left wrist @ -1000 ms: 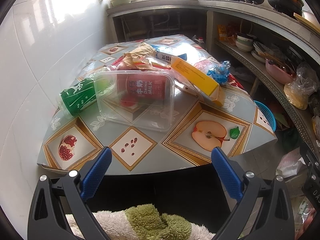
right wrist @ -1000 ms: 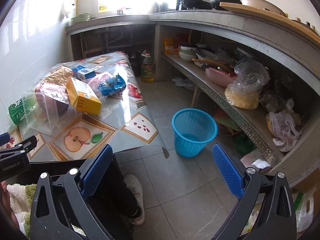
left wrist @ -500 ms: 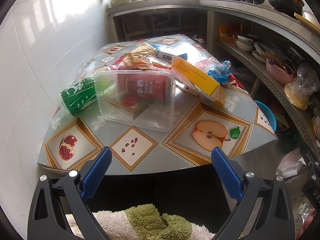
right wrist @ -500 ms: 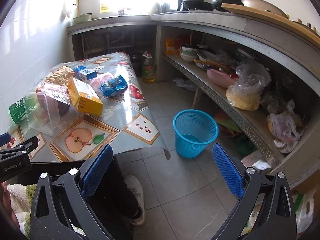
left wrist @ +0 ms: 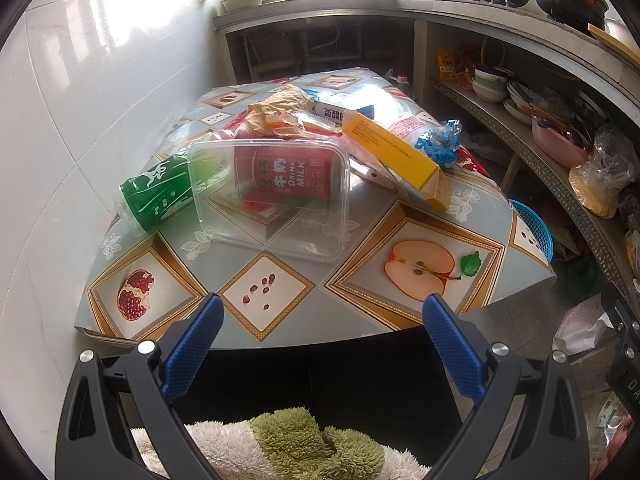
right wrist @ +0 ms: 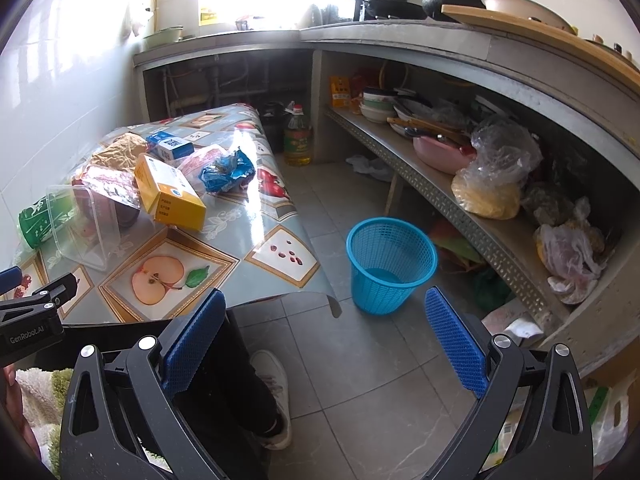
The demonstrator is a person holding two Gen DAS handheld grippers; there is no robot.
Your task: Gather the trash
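Trash lies on the fruit-print table (left wrist: 280, 300): a clear plastic box (left wrist: 276, 196) tipped over a red milk can (left wrist: 292, 174), a green bottle (left wrist: 156, 196), a yellow carton (left wrist: 394, 152), a blue wrapper (left wrist: 440, 142) and crumpled brown paper (left wrist: 280, 110). My left gripper (left wrist: 322, 316) is open and empty, just short of the table's near edge. My right gripper (right wrist: 324, 310) is open and empty above the floor, right of the table (right wrist: 256, 224). A blue mesh bin (right wrist: 390, 264) stands on the floor ahead of it. The yellow carton (right wrist: 168, 192) and blue wrapper (right wrist: 226, 170) show there too.
A white tiled wall (left wrist: 60, 120) runs along the table's left side. A concrete counter with a low shelf (right wrist: 460, 200) of bowls and plastic bags lines the right. An oil bottle (right wrist: 298, 138) stands on the floor beyond the table. My leg and shoe (right wrist: 268, 396) are below the right gripper.
The right wrist view has shifted slightly, so the bin and table sit a little further right in it. The left gripper and the trash have not visibly moved.
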